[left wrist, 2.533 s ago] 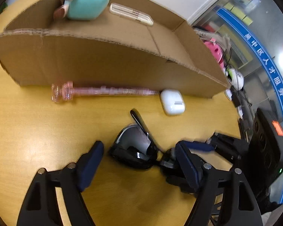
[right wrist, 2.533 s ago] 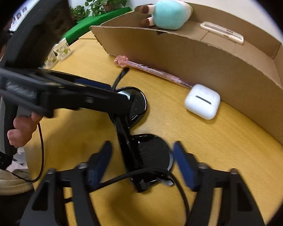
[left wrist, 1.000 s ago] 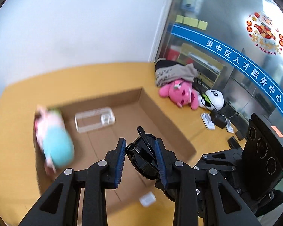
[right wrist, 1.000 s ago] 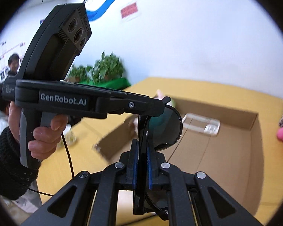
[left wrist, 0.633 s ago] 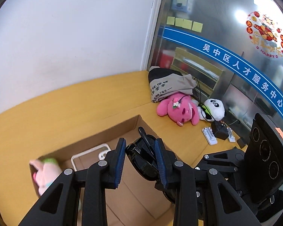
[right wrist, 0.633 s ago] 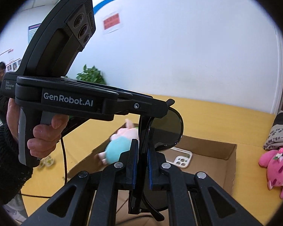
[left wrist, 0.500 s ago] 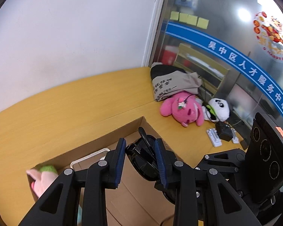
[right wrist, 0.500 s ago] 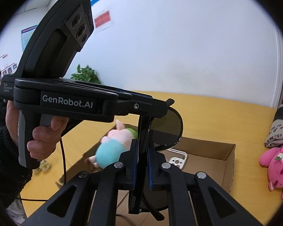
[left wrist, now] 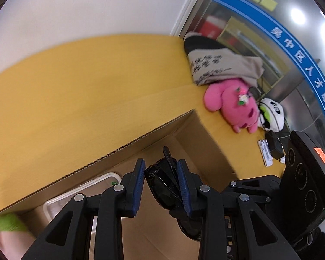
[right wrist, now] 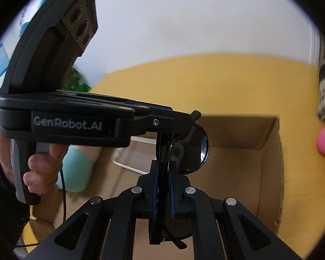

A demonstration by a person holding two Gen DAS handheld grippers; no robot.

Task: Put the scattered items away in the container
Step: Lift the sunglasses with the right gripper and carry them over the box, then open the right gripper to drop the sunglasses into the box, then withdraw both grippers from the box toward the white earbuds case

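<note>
Since the frame half a second earlier, both grippers have carried the sunglasses lower over the cardboard box, whose far wall now fills more of each view, and the plush toy has slid toward the left edge. Left wrist view: the sunglasses [left wrist: 162,184], folded, sit between the blue pads of the left gripper [left wrist: 161,187], lenses facing the camera, one temple tip sticking up and away toward the far wall of the cardboard box [left wrist: 140,149]; the long axis of the frame runs back toward the right gripper [left wrist: 244,197], whose body reaches in from the right. The left jaws stand partly spread, both pads touching the folded frame, as before. Below lie a clear phone case [left wrist: 80,192] and a blurred plush toy [left wrist: 8,229] inside the box; a pink plush [left wrist: 234,106], a panda plush [left wrist: 270,112] and a folded cloth bag [left wrist: 218,65] rest on the yellow table [left wrist: 75,91] beyond it. Right wrist view: the right gripper [right wrist: 162,186] has its pads pressed nearly together, pinching the thin edge of the sunglasses [right wrist: 197,147], one round lens rising above the pads, the frame's long axis running away from the camera. The left gripper [right wrist: 175,127] crosses from the left, held by a hand [right wrist: 39,169], clamping the far end. The glasses hang above the box's open interior [right wrist: 268,151], not resting on its floor.
</note>
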